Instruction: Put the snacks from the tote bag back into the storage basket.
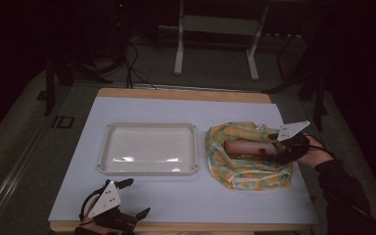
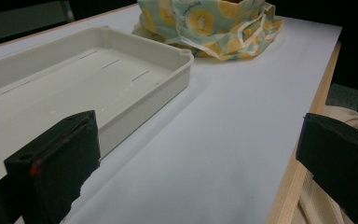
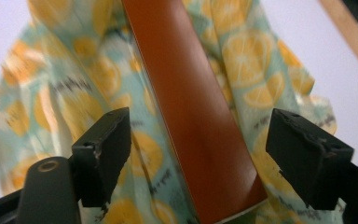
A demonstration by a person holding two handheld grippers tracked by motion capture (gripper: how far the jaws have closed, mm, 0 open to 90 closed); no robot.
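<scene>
Left gripper (image 1: 129,199), at the table's (image 1: 186,200) near left corner, jaws wide apart and holding nothing. White tray (image 1: 148,148) at mid-table, just left of the lemon-print cloth bag (image 1: 247,154) near the right edge. Right gripper (image 1: 277,148), entering from the right edge, jaws apart on either side of the brown box (image 3: 196,121) lying in the open bag, pads not touching it.

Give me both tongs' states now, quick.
Left tongs: open, holding nothing, above the table beside the tray.
Right tongs: open, jaws either side of the brown box in the lemon-print bag, not gripping.
</scene>
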